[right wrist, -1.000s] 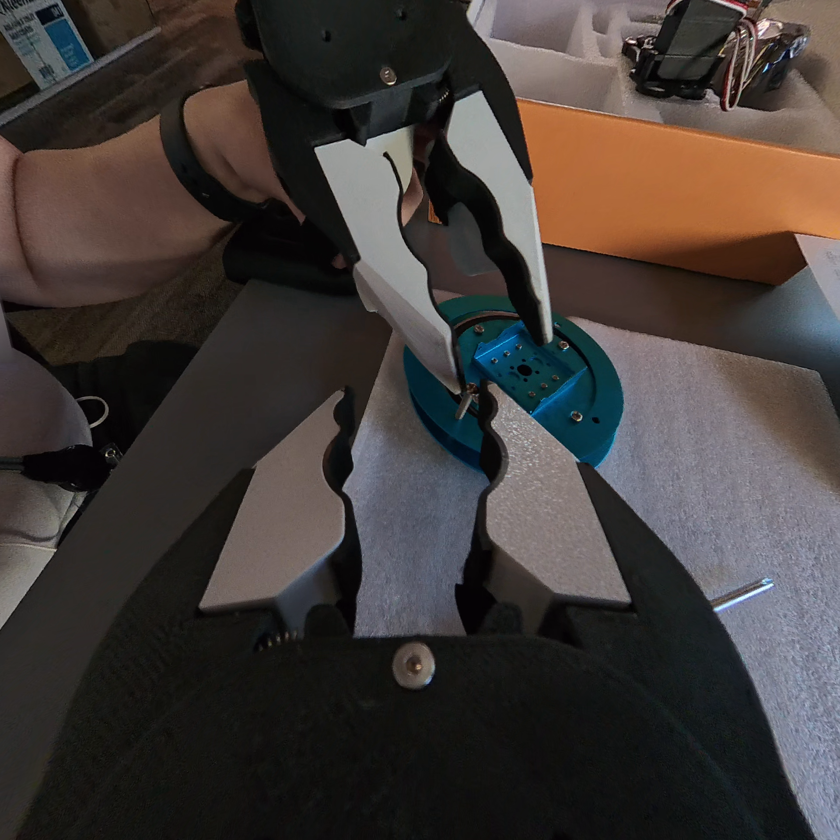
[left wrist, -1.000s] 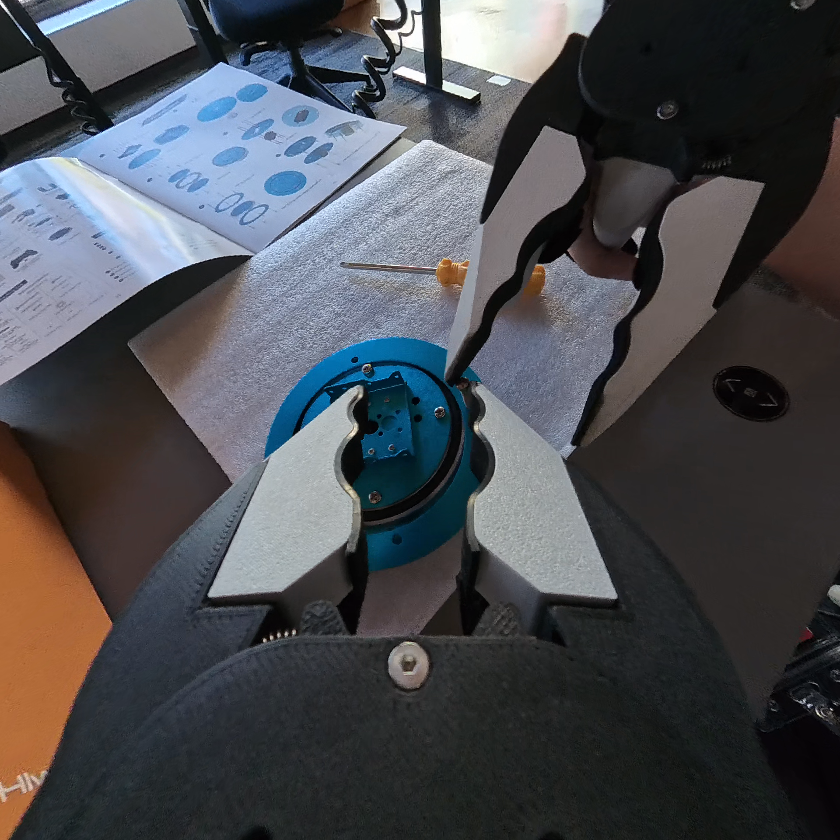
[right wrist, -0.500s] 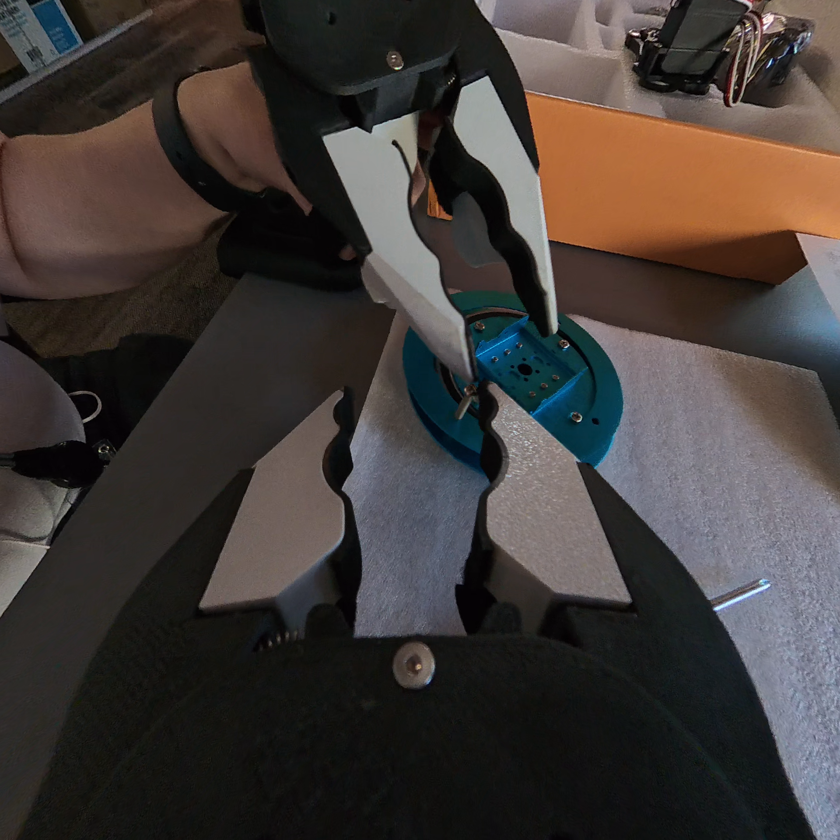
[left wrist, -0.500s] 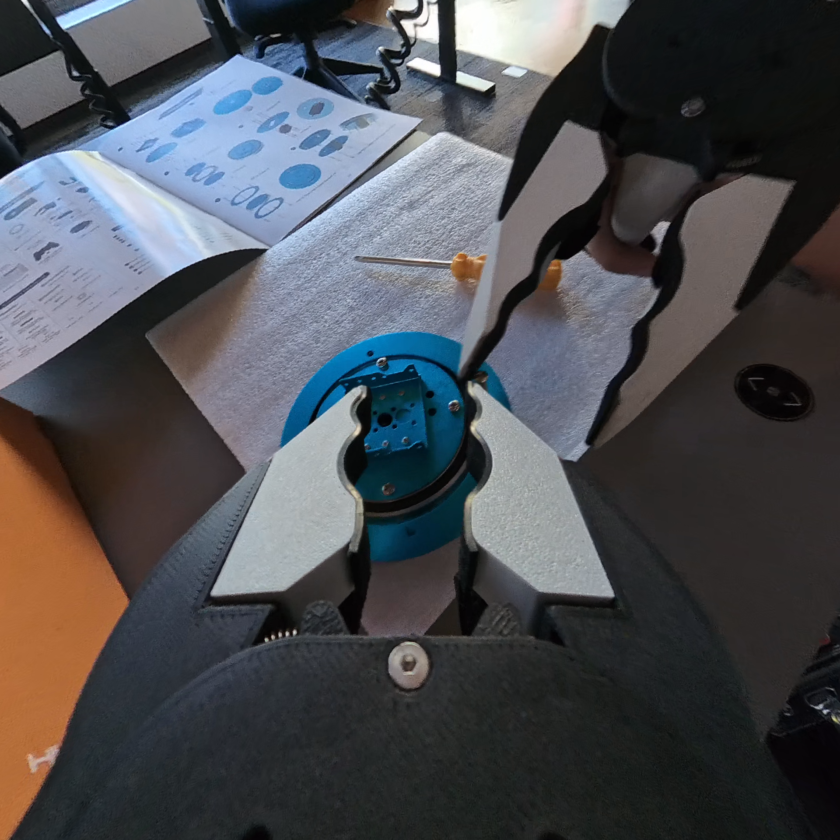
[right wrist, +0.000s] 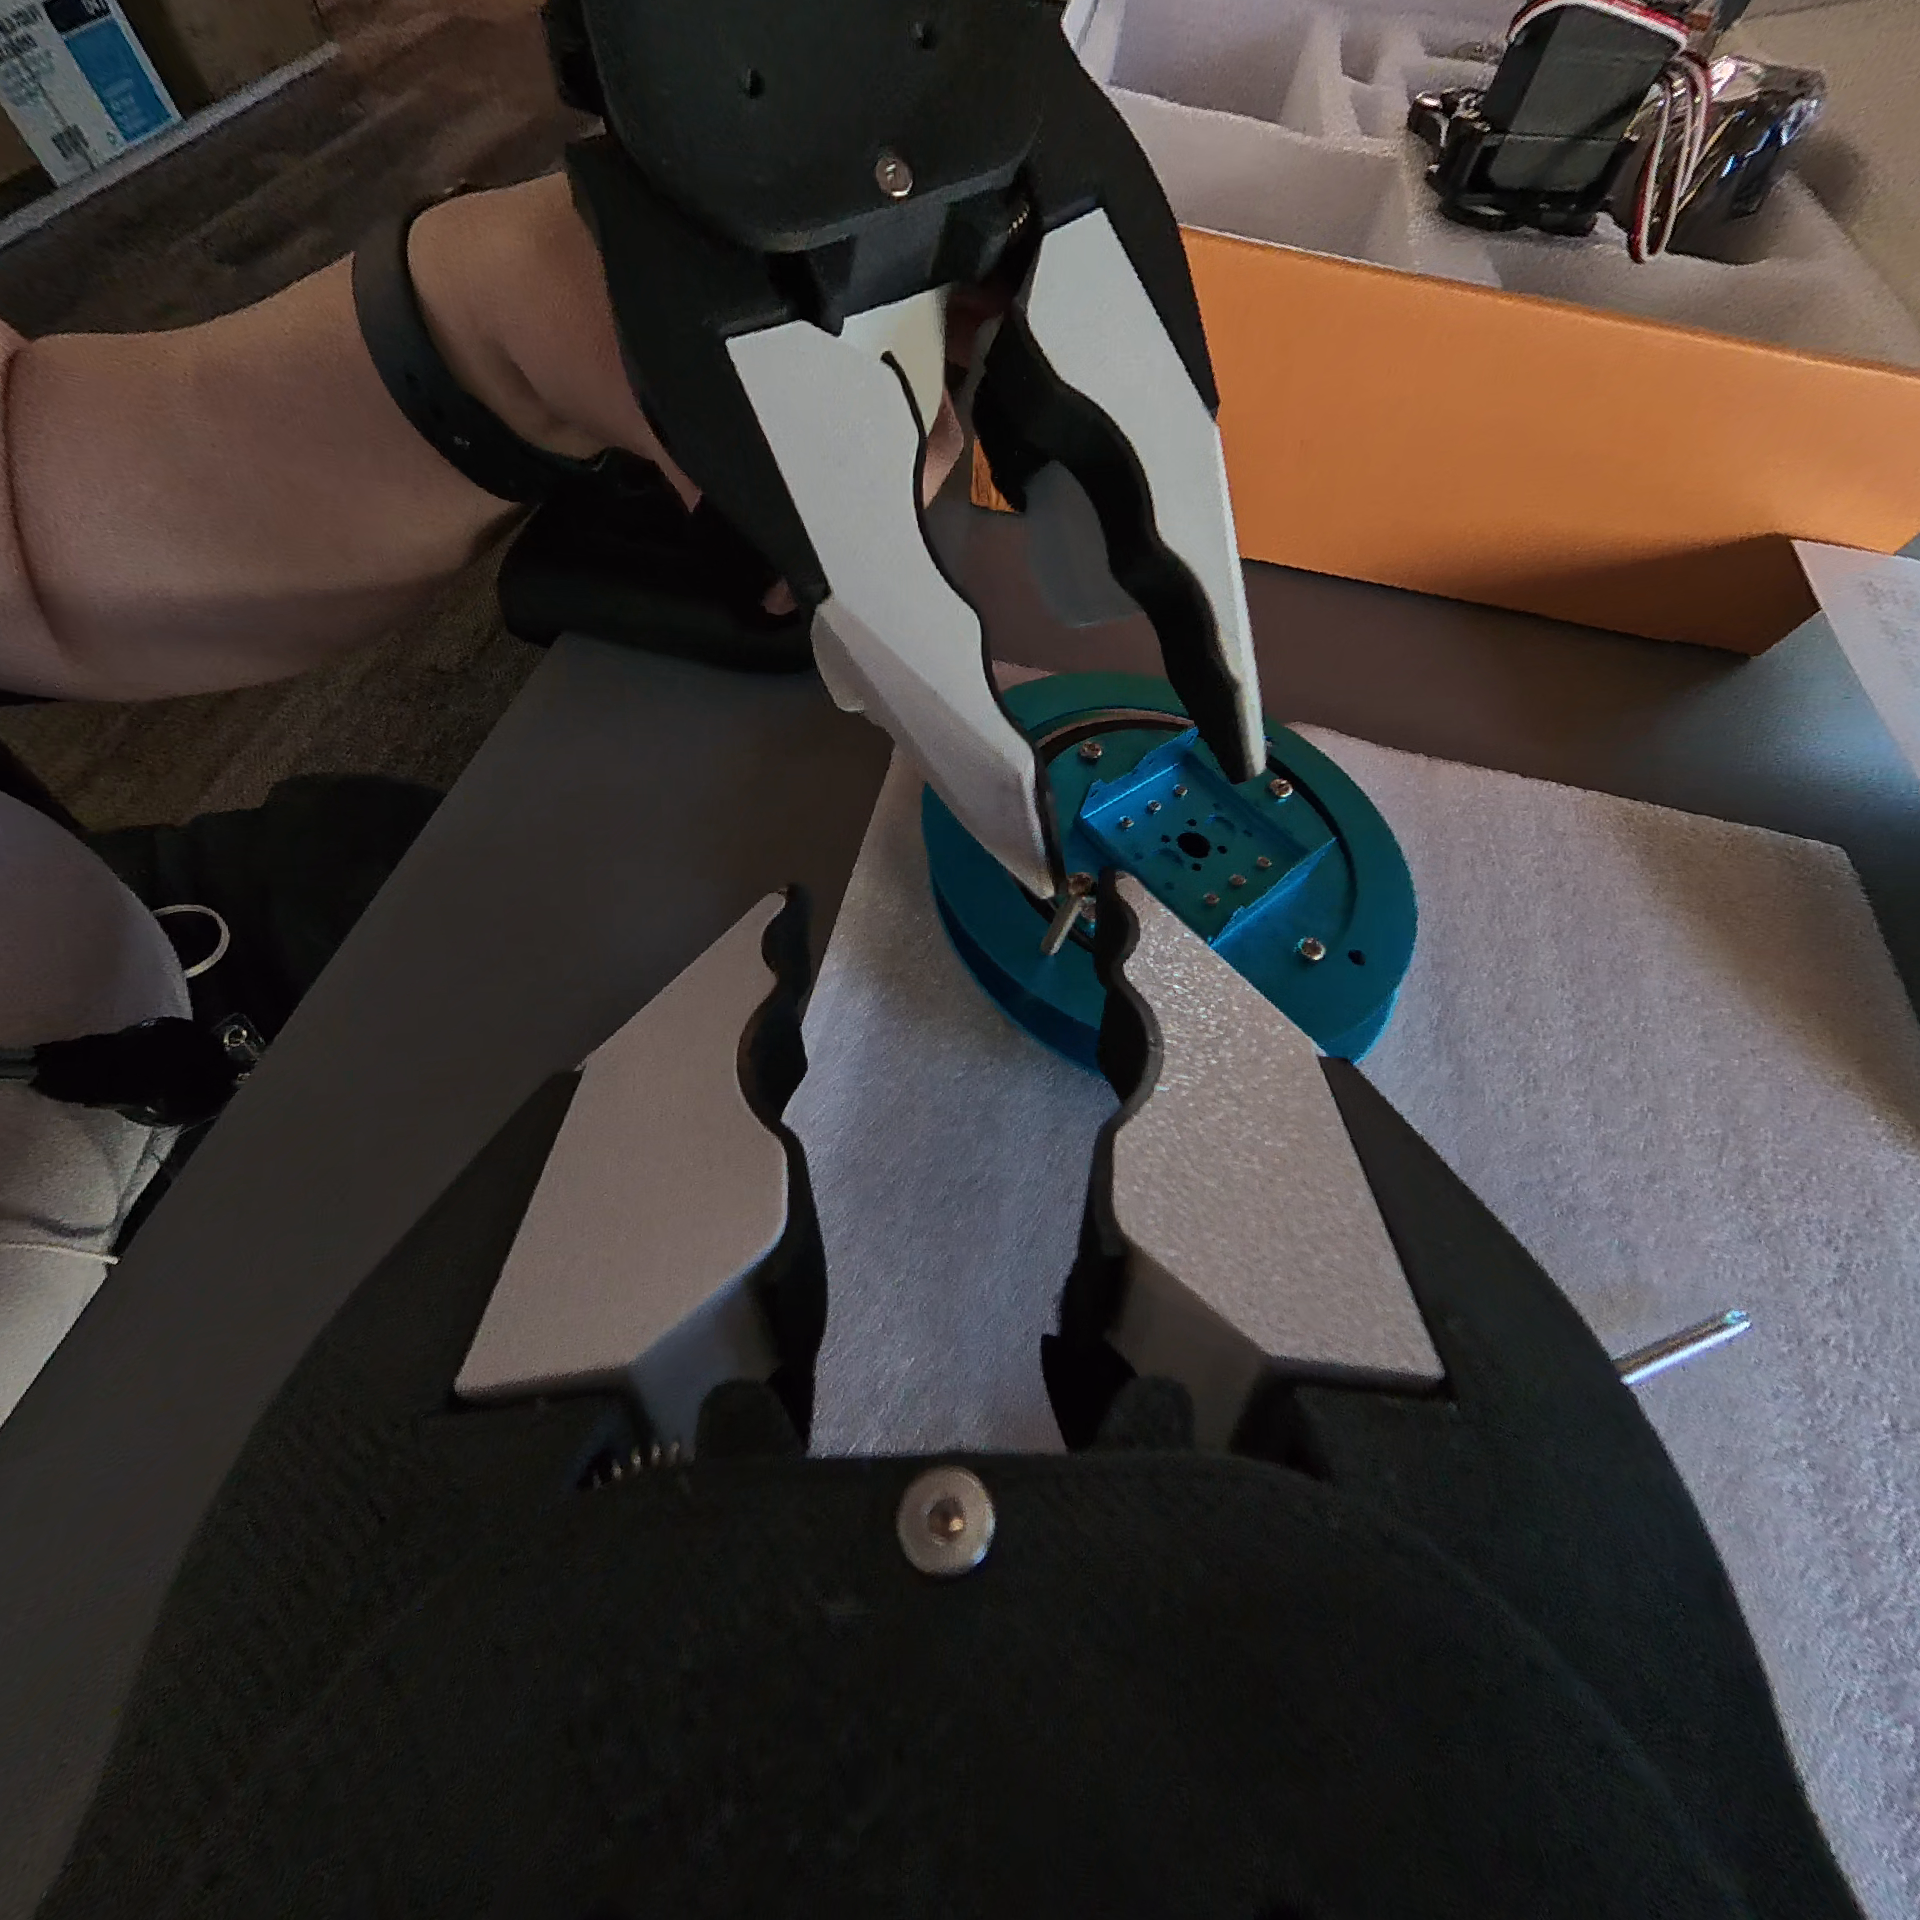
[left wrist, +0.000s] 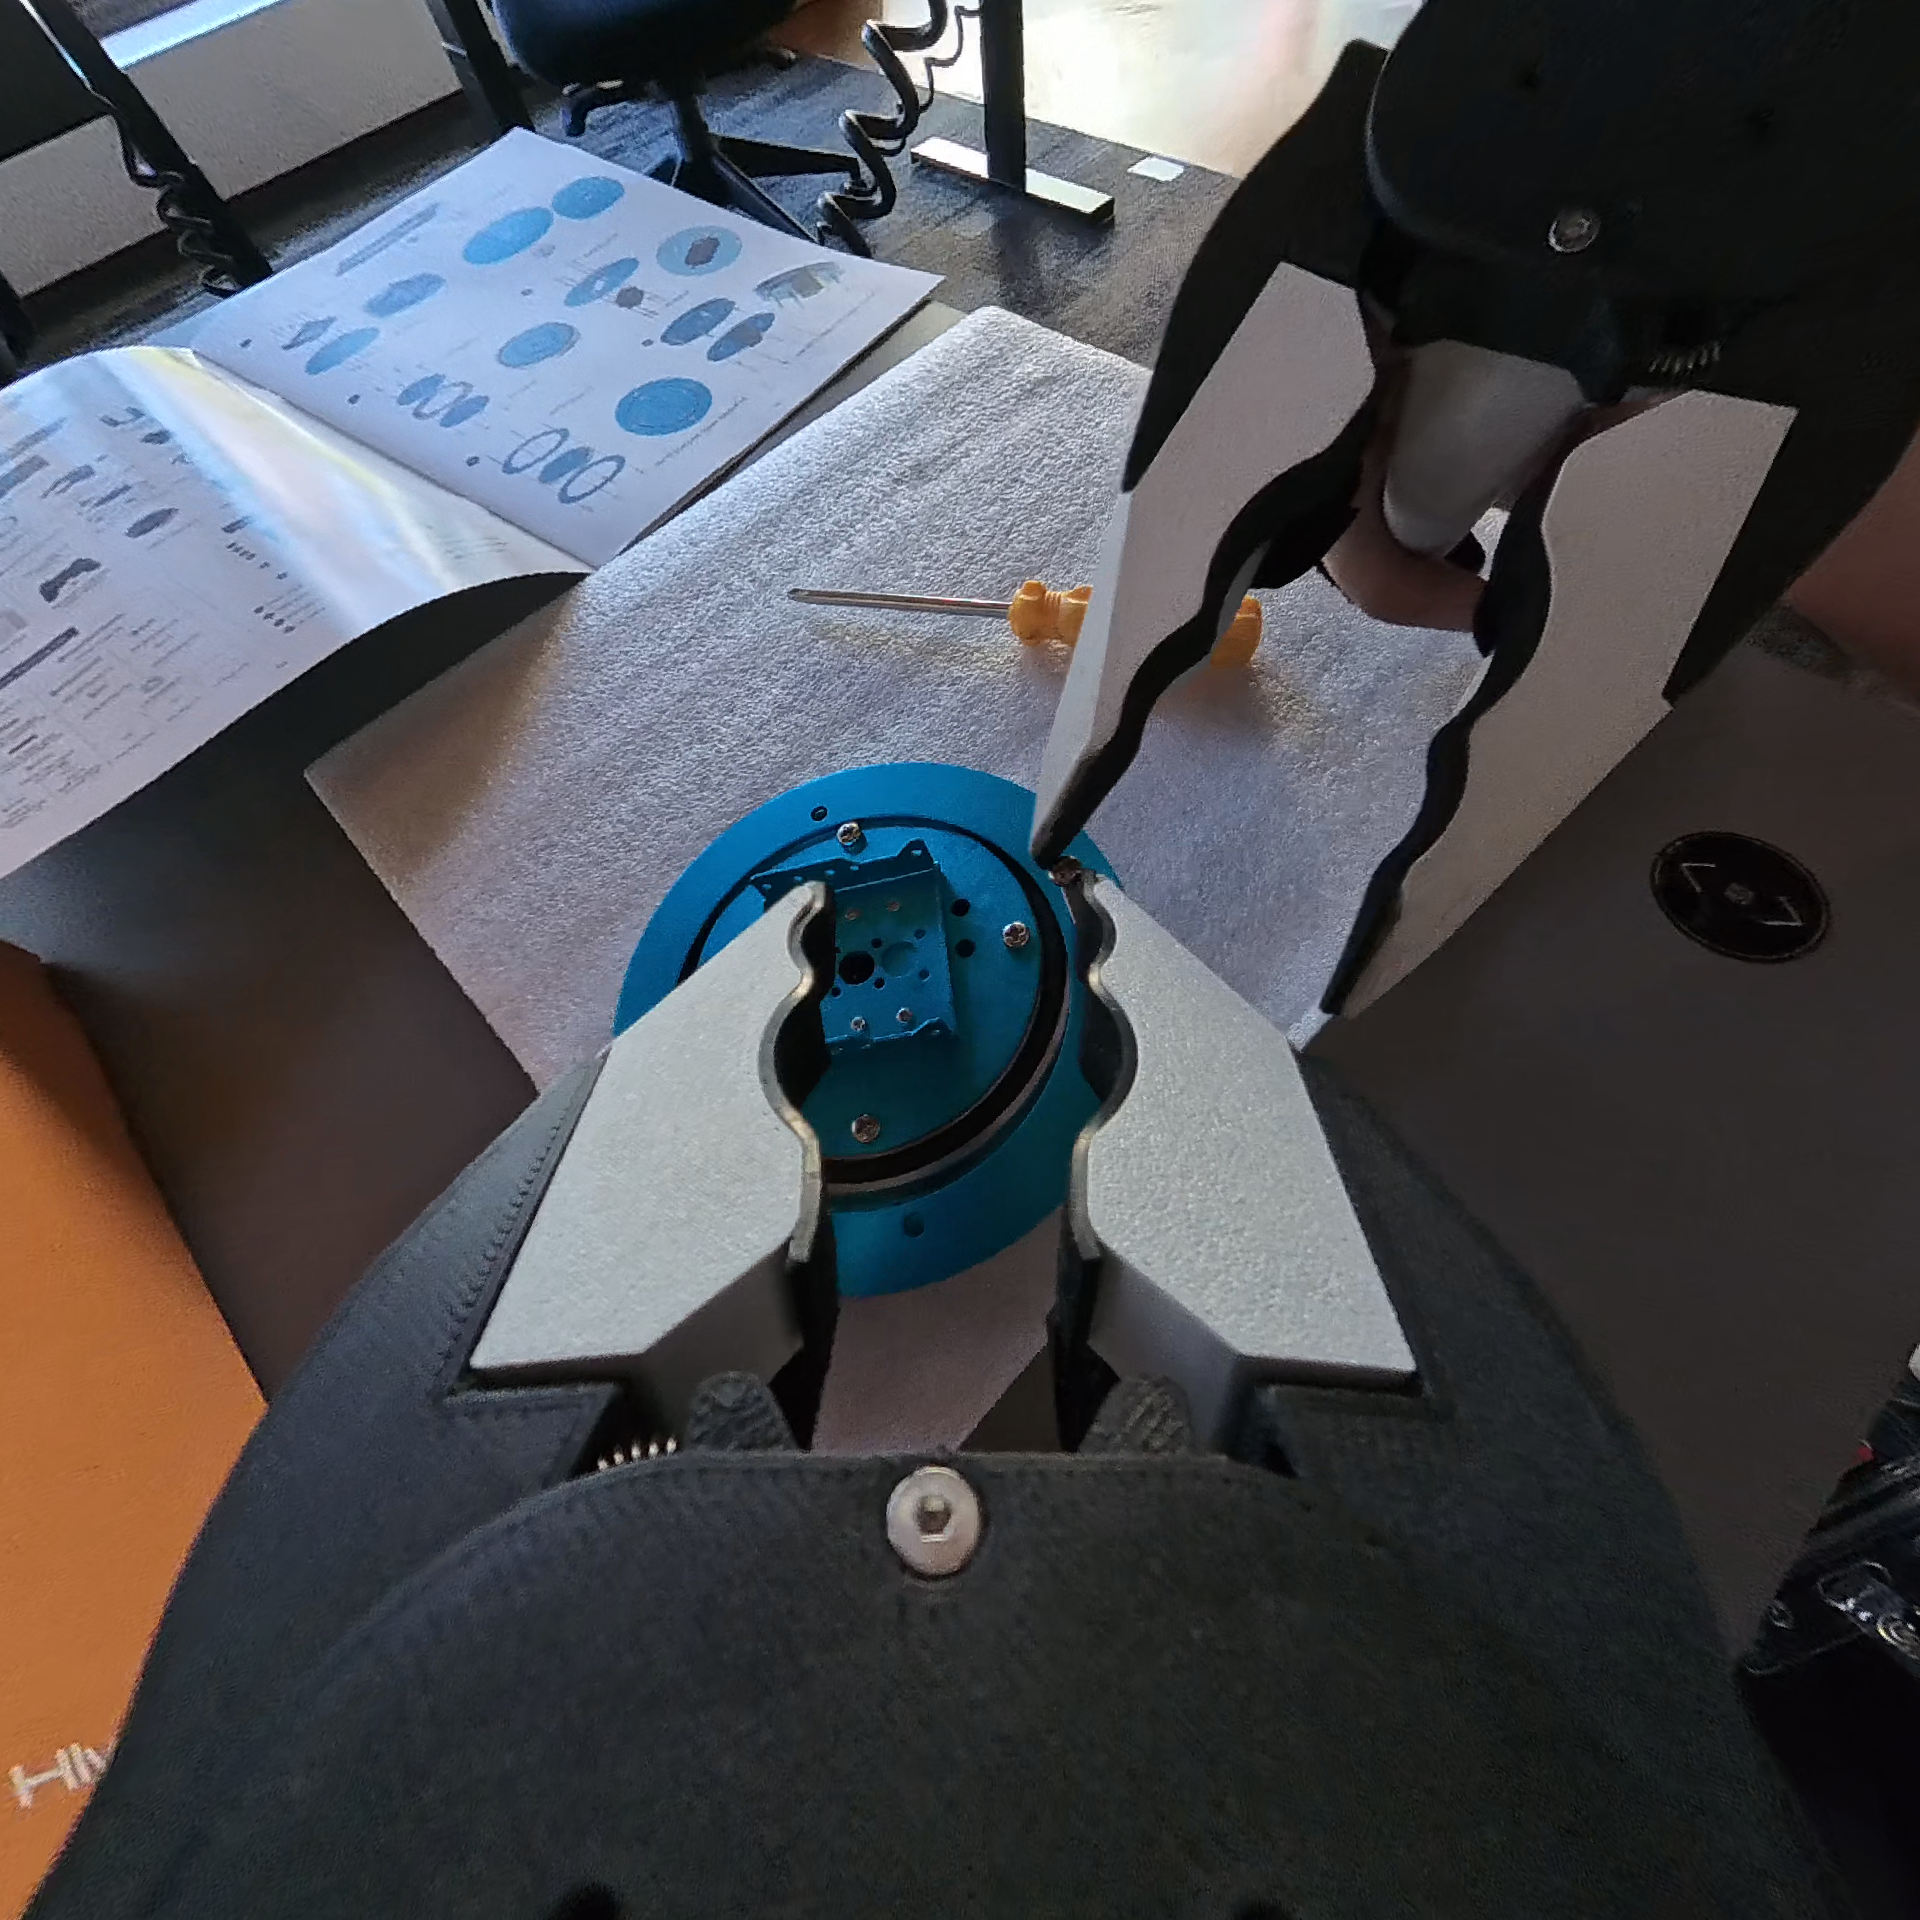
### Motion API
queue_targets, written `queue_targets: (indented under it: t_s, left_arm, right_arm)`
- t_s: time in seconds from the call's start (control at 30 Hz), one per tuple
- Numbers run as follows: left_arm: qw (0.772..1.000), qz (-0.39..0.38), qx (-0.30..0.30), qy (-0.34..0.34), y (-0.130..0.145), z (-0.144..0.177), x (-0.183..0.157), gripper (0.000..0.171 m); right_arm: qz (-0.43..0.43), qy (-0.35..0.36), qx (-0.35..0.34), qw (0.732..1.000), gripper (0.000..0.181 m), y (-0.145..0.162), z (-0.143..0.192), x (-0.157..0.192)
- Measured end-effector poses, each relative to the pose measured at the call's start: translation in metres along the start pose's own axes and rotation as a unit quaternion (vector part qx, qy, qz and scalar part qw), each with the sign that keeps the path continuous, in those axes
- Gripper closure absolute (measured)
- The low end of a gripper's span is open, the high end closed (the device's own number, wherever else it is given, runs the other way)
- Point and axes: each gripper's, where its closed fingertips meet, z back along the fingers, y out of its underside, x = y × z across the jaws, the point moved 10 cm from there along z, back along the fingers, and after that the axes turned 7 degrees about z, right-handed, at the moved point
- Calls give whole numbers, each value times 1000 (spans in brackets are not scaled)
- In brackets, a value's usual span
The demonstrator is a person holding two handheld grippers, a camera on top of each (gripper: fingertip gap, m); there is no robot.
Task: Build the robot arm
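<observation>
The orange box with white foam compartments [right wrist: 1455, 436] holds a black wired servo assembly [right wrist: 1590, 114]. Both grippers, left [left wrist: 945, 914] and right [right wrist: 945, 909], gape wide, empty, fingertips meeting over a small screw [right wrist: 1060, 920] at the round blue metal turntable base [left wrist: 727, 935] on white foam sheet [left wrist: 831, 707], grey desk [left wrist: 1714, 1143].

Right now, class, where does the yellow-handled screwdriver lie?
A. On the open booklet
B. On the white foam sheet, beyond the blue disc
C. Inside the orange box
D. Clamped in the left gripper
B: in the left wrist view the yellow-handled screwdriver lies flat on the white foam sheet, beyond the blue disc, partly hidden by a finger of the right gripper.
</observation>
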Motion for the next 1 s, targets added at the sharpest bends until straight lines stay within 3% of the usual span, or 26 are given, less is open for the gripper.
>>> queue_targets:
  t_s: [0.17, 0.33, 0.53, 0.7, 1.0]
  left_arm:
    - [1000, 3, 9, -19, 5, 6, 5, 131]
    - [1000, 12, -9, 15, 0, 5, -1, 130]
    - [1000, 8, 2, -25, 2, 4, 6, 133]
    - [1000, 11, -13, 17, 0, 8, -1, 129]
    - [1000, 14, 1, 2, 0, 1, 1, 125]
  right_arm:
    - [-11, 4, -3, 1000, 134, 4, 7, 1]
    - [-5, 8, -10, 1000, 127, -1, 0, -2]
    - [-1, 7, 2, 1000, 131, 1, 3, 2]
    - [-7, 23, -6, 1000, 128, 2, 7, -2]
    - [5, 11, 9, 1000, 130, 3, 3, 5]
